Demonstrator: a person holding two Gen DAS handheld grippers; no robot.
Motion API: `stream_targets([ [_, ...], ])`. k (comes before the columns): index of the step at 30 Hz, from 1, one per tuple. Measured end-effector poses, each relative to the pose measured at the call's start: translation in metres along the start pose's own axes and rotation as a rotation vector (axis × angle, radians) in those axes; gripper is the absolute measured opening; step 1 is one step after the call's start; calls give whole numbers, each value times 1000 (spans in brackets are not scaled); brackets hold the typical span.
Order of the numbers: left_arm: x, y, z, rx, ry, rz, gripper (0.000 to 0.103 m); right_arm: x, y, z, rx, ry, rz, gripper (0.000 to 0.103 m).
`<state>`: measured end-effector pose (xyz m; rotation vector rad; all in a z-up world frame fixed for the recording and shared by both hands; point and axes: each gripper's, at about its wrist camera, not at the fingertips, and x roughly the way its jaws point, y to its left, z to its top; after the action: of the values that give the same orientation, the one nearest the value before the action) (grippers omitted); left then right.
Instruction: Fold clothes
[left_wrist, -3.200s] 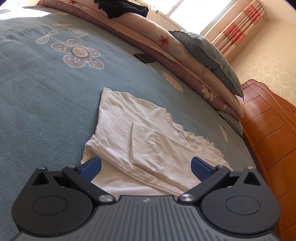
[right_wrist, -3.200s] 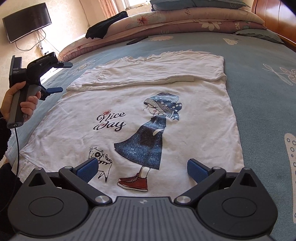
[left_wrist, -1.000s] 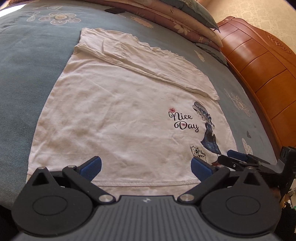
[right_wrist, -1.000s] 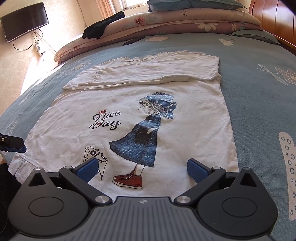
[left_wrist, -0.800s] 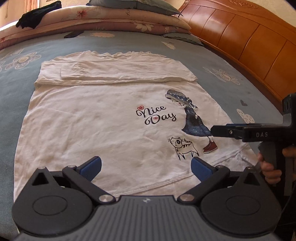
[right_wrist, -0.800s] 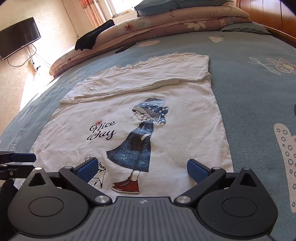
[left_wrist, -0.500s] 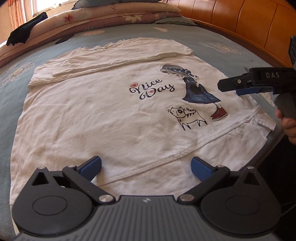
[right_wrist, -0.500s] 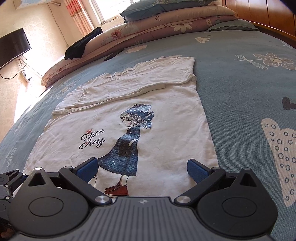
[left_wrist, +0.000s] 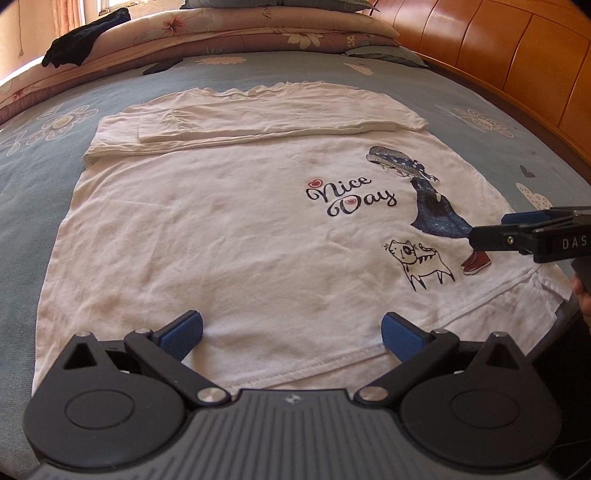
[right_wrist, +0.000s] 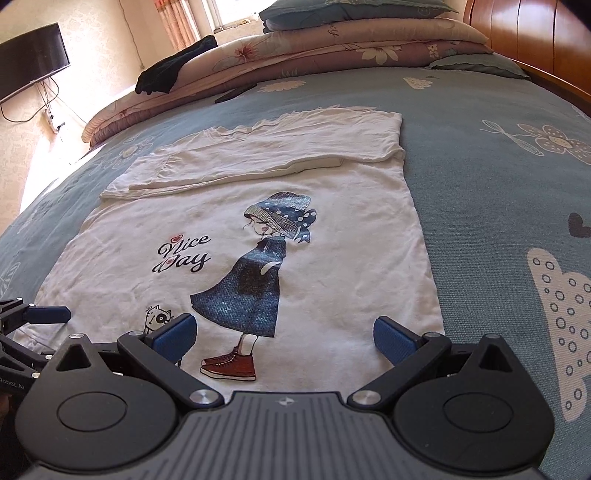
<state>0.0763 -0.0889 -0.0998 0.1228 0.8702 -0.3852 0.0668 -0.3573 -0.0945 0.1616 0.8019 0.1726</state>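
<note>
Both pairs of fingers are spread wide and grasp nothing. The left gripper (left_wrist: 291, 330) hangs over the near hem of the white T-shirt (left_wrist: 236, 236); the right gripper (right_wrist: 284, 338) hangs over the hem by the printed red shoes (right_wrist: 229, 363). The shirt lies flat on the blue bed cover (right_wrist: 498, 177), print up, its far side already folded over toward 12 o'clock, with stacked quilts (right_wrist: 332, 44) beyond it. In the left view the right gripper enters at 3 o'clock, above the cloth. Likely risks: fingers may pinch only the top layer, or catch the bed cover too; uneven lifting between hands would skew the fold and wrinkle the cloth.
</note>
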Motion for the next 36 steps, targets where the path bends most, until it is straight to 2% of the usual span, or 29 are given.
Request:
stream_targets([
  [5, -1, 3, -2, -1, -10, -18, 102, 7, 19, -10, -100, 2, -98, 103],
  [9, -3, 10, -5, -30, -44, -49, 102, 10, 29, -19, -87, -53, -179, 103],
  [15, -5, 10, -9, 8, -61, -68, 102, 8, 32, -16, -46, -49, -216, 103],
  [18, -10, 15, -6, -23, -65, -85, 102, 4, 35, -8, -24, -41, -224, 103],
  [21, -17, 24, -1, -91, -89, -96, 102, 1, 39, 3, -11, -122, -247, 103],
  [24, -19, 30, 6, -76, -120, -35, 103, 12, 47, 21, -39, -169, -306, 103],
  [26, -18, 35, 6, -75, -122, -9, 103, 22, 49, 32, -30, -182, -381, 103],
  [30, -11, 44, 2, -92, -100, -5, 103, 38, 38, 41, 19, -136, -470, 103],
  [33, -7, 47, -1, -95, -91, -15, 103, 44, 30, 31, 29, -54, -424, 103],
  [36, -7, 46, -1, -92, -91, -10, 103, 32, 29, 14, 28, -45, -421, 103],
])
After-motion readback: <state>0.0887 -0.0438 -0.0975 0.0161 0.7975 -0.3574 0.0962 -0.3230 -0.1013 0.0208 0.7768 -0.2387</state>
